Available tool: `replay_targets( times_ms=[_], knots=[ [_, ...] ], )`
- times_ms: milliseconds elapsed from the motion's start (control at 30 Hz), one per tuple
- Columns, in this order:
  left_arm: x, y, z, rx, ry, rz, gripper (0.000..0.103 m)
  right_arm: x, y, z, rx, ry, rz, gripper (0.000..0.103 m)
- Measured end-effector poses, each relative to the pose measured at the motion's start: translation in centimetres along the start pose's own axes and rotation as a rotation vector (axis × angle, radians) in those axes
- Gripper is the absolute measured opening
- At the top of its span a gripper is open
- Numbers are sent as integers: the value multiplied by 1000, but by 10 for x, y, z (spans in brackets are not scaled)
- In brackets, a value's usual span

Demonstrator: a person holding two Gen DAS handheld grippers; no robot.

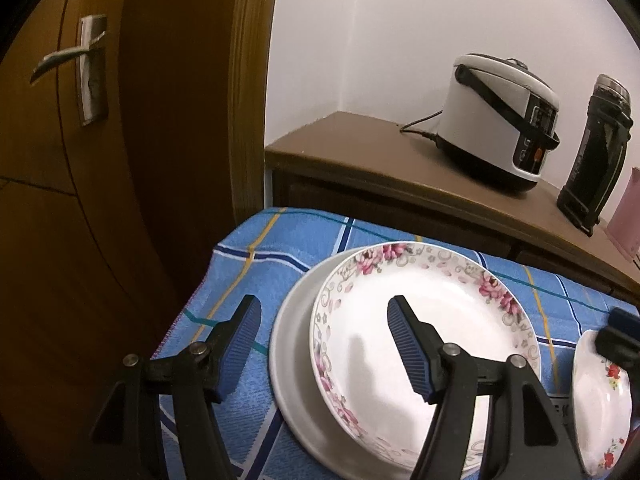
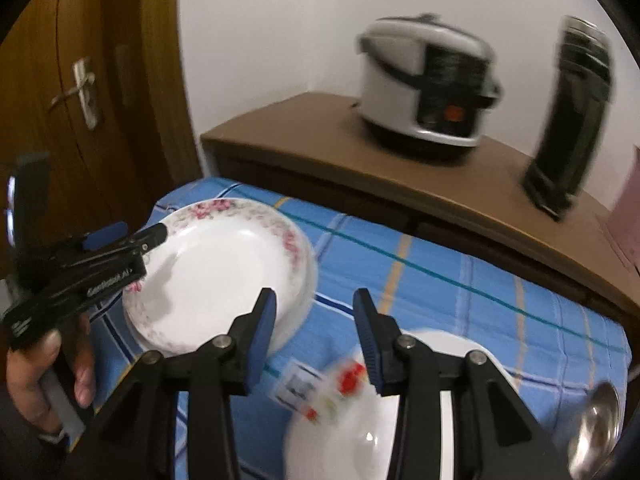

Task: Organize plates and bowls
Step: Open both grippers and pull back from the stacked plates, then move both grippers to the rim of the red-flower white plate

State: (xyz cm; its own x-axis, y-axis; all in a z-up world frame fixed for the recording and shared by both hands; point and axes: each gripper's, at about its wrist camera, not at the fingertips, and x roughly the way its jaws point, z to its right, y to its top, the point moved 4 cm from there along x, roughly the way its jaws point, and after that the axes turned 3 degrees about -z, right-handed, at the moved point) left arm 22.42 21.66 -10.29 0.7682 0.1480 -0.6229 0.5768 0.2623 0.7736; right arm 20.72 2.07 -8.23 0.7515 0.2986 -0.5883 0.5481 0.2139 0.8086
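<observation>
Two plates sit stacked at the table's ten o'clock corner: a pink-flowered plate (image 1: 424,344) resting in a plain white plate (image 1: 292,360) on the blue checked cloth (image 1: 248,264). The left gripper (image 1: 324,316) hangs over them, jaws wide apart, gripping nothing. At five o'clock the right gripper (image 2: 316,312) stands parted over a red-flowered bowl (image 2: 344,420), also unladen. A rice cooker (image 1: 496,120) sits on the cabinet (image 1: 360,148) at one o'clock.
</observation>
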Motion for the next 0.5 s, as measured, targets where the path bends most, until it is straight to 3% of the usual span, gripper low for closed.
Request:
replay_targets(
  times_ms=[233,433,500],
  knots=[
    [-21,-4,19,50,21,60,68,-33,-45,62,119,-90,-47,42],
    [-49,-32,84,168,-93,27,68,-27,-68,99,216,-126,-156,48],
    [-54,-45,115,234,-172,-4,68,-25,-72,102,207,-149,-179,48]
  ],
)
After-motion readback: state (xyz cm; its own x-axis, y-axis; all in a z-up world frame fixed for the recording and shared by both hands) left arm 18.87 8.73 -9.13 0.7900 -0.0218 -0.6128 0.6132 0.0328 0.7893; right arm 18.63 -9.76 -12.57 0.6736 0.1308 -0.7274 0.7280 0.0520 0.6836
